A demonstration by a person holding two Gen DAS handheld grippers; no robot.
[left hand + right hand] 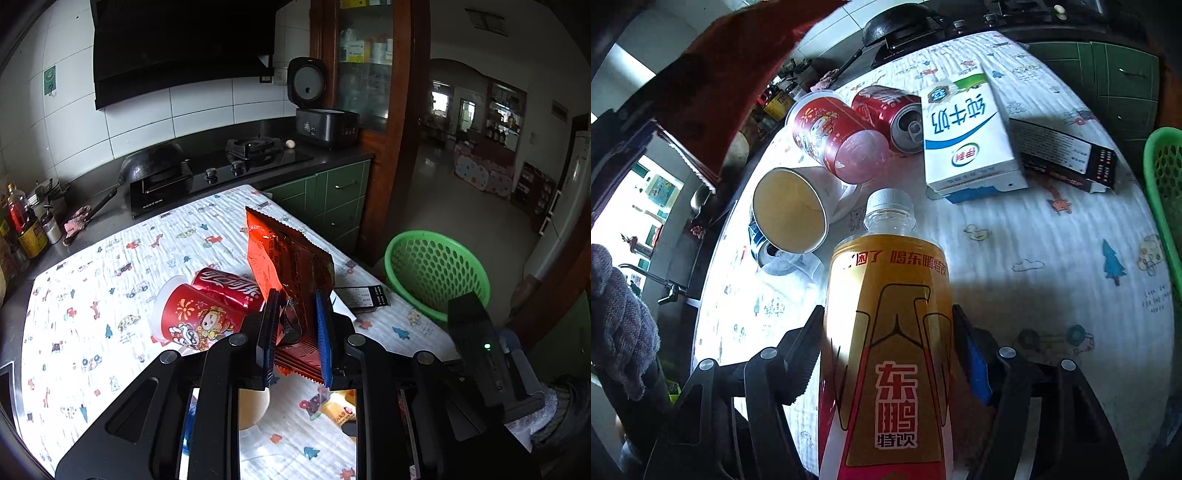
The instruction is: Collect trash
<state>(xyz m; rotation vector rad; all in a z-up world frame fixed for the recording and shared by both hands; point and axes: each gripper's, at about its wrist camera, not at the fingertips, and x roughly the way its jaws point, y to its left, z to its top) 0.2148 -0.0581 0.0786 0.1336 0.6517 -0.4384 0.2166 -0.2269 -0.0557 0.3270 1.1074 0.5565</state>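
My left gripper is shut on the lower end of an orange-red snack wrapper, which stands up above the patterned tablecloth. The same wrapper hangs at the upper left of the right wrist view. My right gripper is shut on a yellow-labelled drink bottle with a white cap, its fingers against both sides. On the cloth lie a red cola can, a red printed cup, a beige-lined paper cup, a white milk carton and a black box.
A green perforated basket sits past the table's right edge, also at the right rim. A blue-and-white can lies under the paper cup. Behind the table are a gas hob, a wok and a rice cooker. A gloved hand shows at the left.
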